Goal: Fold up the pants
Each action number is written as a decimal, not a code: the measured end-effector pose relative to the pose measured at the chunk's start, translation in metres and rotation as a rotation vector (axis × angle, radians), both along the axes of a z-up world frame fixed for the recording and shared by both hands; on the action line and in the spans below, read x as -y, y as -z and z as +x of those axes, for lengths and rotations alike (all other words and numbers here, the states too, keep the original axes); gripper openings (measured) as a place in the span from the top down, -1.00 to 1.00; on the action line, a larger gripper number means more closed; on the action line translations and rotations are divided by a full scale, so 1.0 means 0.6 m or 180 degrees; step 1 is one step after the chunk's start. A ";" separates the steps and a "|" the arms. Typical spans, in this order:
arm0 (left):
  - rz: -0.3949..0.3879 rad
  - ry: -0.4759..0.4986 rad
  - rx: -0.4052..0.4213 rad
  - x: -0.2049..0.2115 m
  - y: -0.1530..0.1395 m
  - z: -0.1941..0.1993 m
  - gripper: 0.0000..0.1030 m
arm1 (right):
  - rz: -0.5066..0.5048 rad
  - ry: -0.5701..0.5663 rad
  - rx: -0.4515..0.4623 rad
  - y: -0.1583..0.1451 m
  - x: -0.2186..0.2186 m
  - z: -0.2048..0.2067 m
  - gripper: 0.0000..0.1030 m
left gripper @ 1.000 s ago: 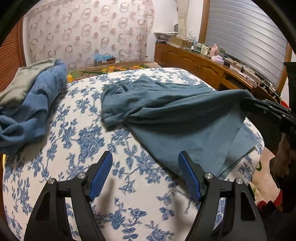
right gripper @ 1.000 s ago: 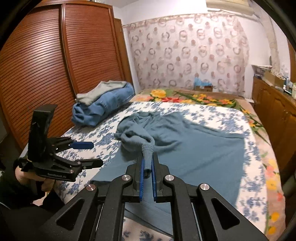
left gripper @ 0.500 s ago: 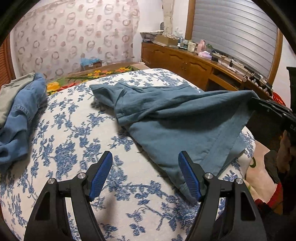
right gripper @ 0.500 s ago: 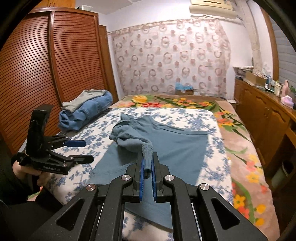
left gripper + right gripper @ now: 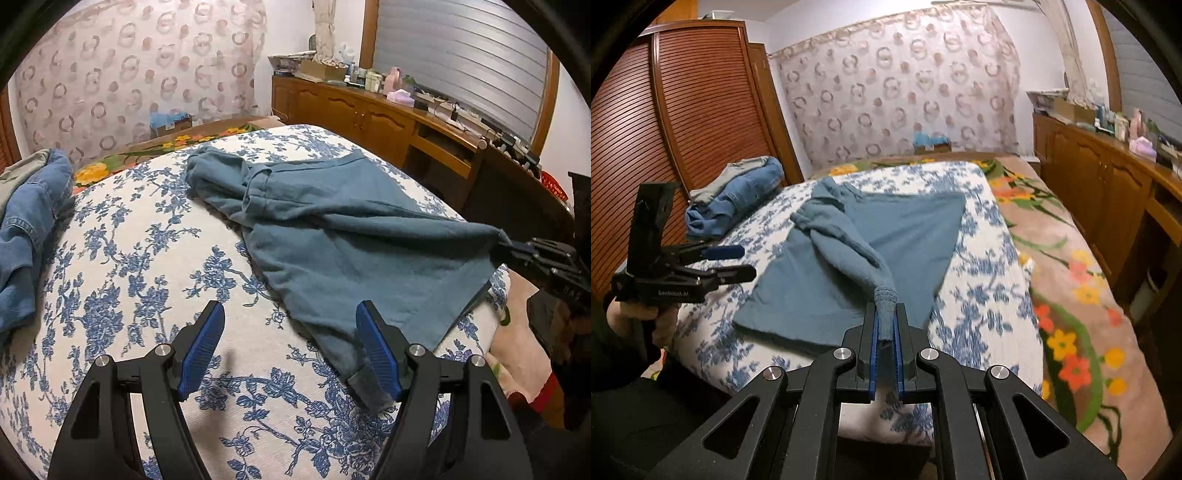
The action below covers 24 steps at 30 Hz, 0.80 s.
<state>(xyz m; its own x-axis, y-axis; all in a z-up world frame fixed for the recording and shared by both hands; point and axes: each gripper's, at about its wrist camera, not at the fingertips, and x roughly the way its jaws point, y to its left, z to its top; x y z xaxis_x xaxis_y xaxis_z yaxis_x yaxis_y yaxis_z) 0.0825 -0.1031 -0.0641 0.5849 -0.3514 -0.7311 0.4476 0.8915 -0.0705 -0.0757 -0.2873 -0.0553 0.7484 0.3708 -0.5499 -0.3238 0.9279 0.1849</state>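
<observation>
Teal pants (image 5: 343, 236) lie spread on the blue-flowered bed (image 5: 147, 266), waistband bunched at the far end. My right gripper (image 5: 885, 325) is shut on a ribbed leg cuff and holds it stretched off the bed's near edge; it also shows in the left wrist view (image 5: 517, 249). The pants also show in the right wrist view (image 5: 886, 229). My left gripper (image 5: 290, 345) is open and empty, low over the bed, its right finger beside the other leg's cuff. In the right wrist view it (image 5: 735, 262) hovers at the bed's left edge.
A pile of blue jeans and a grey garment (image 5: 26, 221) lies at the bed's left side, near the wooden wardrobe (image 5: 665, 122). A wooden sideboard (image 5: 388, 118) with clutter runs along the right. A flowered blanket (image 5: 1071, 266) covers the bed's right part.
My right gripper has pulled the cuff back toward the bed's edge, dragging the pants closer and stretching the leg. The left gripper has moved nearer the other cuff, still open.
</observation>
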 end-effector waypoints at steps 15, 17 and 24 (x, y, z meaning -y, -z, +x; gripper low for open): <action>0.0008 0.0055 -0.0073 0.016 0.017 0.015 -0.45 | -0.0055 0.0083 -0.0231 -0.024 0.004 0.009 0.66; -0.0006 0.0039 -0.0049 0.012 0.012 0.019 -0.45 | -0.0076 0.0123 -0.0214 -0.035 0.009 0.006 0.60; -0.0015 -0.0049 0.0039 -0.012 -0.004 0.039 -0.45 | -0.0118 0.0121 0.0040 -0.086 0.016 0.015 0.39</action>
<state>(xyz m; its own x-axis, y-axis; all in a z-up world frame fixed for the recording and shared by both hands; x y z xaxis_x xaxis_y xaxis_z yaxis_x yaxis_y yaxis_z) 0.1057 -0.0961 -0.0616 0.5992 -0.3456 -0.7221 0.4345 0.8980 -0.0692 -0.0670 -0.2971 -0.0034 0.7686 0.3214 -0.5532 -0.2902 0.9457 0.1463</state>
